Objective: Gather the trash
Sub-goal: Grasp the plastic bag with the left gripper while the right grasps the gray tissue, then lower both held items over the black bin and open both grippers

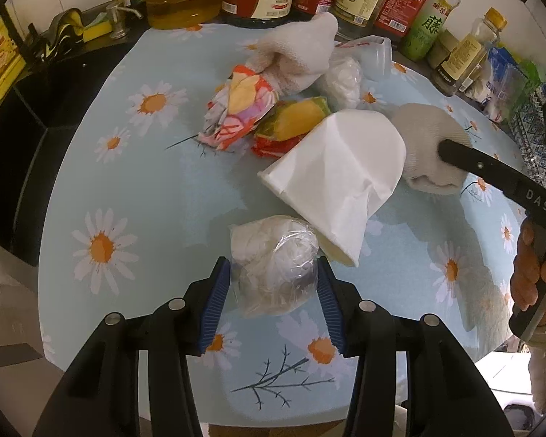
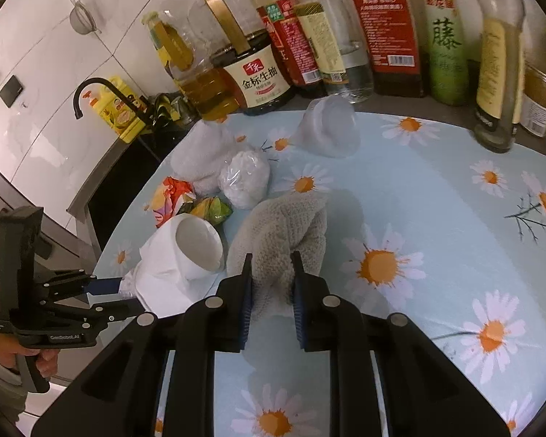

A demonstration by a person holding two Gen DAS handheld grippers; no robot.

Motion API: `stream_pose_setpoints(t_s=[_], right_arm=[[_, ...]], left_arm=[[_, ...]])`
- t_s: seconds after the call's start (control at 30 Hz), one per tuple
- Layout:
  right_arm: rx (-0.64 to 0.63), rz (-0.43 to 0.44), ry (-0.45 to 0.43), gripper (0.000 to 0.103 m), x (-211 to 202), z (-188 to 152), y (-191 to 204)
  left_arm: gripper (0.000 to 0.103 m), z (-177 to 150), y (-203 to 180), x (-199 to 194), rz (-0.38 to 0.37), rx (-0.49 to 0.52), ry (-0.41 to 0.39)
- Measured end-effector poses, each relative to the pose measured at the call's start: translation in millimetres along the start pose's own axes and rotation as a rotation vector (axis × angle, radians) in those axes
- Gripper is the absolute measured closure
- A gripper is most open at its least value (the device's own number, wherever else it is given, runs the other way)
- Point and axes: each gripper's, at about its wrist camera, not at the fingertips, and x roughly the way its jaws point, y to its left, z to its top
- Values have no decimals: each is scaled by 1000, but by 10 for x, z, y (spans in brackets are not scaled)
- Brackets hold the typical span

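In the left wrist view my left gripper [image 1: 273, 286] is shut on a white wad wrapped in clear plastic [image 1: 273, 266], its blue pads pressing both sides just above the daisy-print tablecloth [image 1: 127, 200]. My right gripper [image 2: 273, 286] is shut on a grey knitted glove [image 2: 284, 233], whose bunched fabric sits between the pads. A crushed white paper cup [image 1: 338, 171] lies on its side between the two grippers. Behind it are a colourful wrapper [image 1: 236, 109], a yellow-green wrapper [image 1: 295, 123], a white glove [image 1: 302, 51] and a second wrapped wad [image 1: 340, 80].
A clear plastic cup [image 2: 327, 127] stands near the table's far edge. Several oil and sauce bottles [image 2: 251, 73] line the back. At the left are a dark sink [image 1: 29, 116] and a black tap [image 2: 91, 89]. A person's hand [image 1: 535, 273] holds the right gripper's handle.
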Motion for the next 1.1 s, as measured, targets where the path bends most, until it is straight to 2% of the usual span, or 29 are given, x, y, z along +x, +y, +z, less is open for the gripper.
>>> stream_pose_setpoints(t_s=[0.33,0.53,0.87,1.1], right_arm=[[27,-55,-36,83,-249,-174,175],[61,-116,-75,83,-459,-379,430],[130,-214,-132,83,-735,-840,1182],[150,-257,-178,83,-807,-1112,1811]], left_arm=[[57,-153,150,-133,-46,7,-28],[57,-210,250,-264,-86,65,-59],[57,-441,471,-625,-170,204,-105],[57,-645,738,-797,-225,255,-128]])
